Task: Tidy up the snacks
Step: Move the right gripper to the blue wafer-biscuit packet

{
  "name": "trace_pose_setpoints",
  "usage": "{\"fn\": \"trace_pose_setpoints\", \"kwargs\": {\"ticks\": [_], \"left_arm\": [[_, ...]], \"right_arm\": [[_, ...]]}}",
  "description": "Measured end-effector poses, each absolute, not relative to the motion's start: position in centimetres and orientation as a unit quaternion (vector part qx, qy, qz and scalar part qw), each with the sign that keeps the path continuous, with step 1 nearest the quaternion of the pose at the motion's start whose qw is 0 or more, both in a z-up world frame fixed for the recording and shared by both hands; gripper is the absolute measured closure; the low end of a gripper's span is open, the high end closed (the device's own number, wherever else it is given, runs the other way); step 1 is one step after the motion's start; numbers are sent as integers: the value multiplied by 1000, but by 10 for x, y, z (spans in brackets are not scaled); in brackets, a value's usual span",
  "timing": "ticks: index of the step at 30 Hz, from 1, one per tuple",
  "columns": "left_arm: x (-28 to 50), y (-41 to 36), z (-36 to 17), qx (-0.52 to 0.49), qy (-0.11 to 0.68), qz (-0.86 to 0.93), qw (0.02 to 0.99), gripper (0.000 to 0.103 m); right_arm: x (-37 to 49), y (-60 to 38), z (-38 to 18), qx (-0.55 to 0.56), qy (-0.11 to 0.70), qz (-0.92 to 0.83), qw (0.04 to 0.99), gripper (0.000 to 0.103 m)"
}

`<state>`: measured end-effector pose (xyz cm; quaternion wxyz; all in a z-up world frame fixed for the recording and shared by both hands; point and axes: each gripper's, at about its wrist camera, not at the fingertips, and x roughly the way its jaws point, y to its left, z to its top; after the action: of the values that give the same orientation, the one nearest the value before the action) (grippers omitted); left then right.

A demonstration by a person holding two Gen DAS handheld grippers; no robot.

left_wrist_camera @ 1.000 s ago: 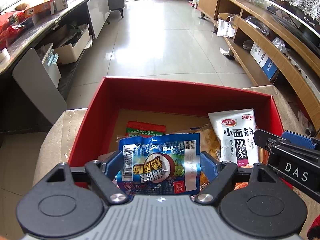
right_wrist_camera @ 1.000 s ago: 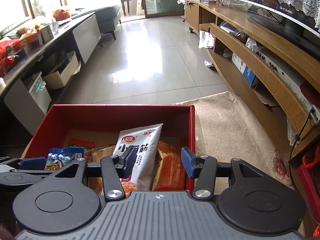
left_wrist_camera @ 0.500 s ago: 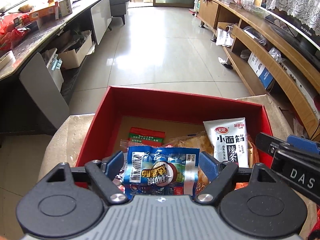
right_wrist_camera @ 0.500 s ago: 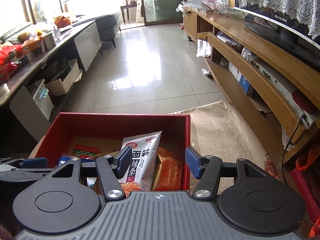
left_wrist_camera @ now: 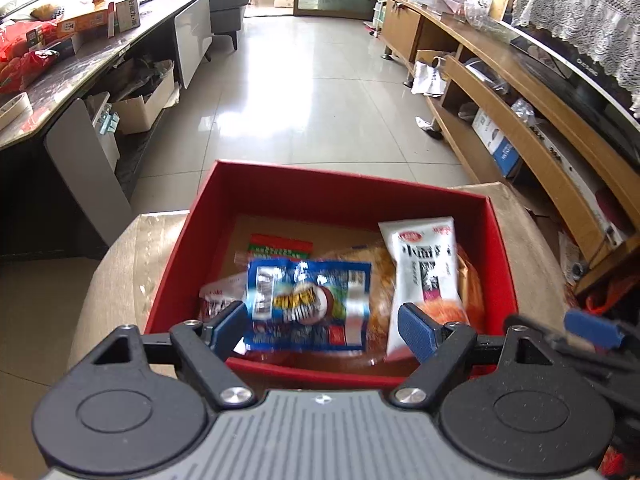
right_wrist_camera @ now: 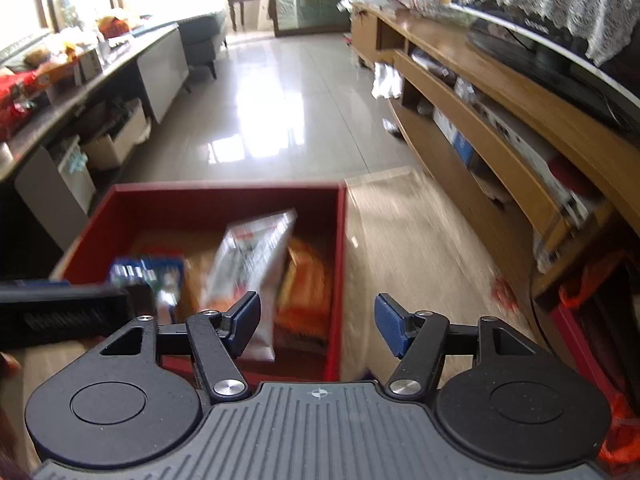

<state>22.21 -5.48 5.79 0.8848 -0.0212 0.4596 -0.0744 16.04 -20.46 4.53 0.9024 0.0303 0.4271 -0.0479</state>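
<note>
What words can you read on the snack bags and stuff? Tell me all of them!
"小面" - top of the white packet in the red box; the characters below are blurred.
Blue packet: yellow lettering, too blurred to read.
Red and green packet: print too small.
Television edge: white lettering, too small.
Right wrist view: everything too blurred.

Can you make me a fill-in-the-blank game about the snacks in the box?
1. The snacks lie inside a box coloured ____.
2. The blue packet lies to the ____ of the white packet.
3. Both the left gripper and the right gripper have jaws that are ____.

Missing words: red; left; open
</note>
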Motion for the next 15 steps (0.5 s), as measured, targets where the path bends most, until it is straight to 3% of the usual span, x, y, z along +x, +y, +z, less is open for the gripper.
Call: {"fn": "trace_pose_setpoints", "kwargs": {"ticks": [7,15], "left_arm": [[197,-50,59,-29,466,-96,879,24],[181,-53,48,-35,492,-115,862,24]], "right_arm": [[129,-222,28,47,468,-73,879,31],[119,-239,-3,142,510,-114,841,30]]}}
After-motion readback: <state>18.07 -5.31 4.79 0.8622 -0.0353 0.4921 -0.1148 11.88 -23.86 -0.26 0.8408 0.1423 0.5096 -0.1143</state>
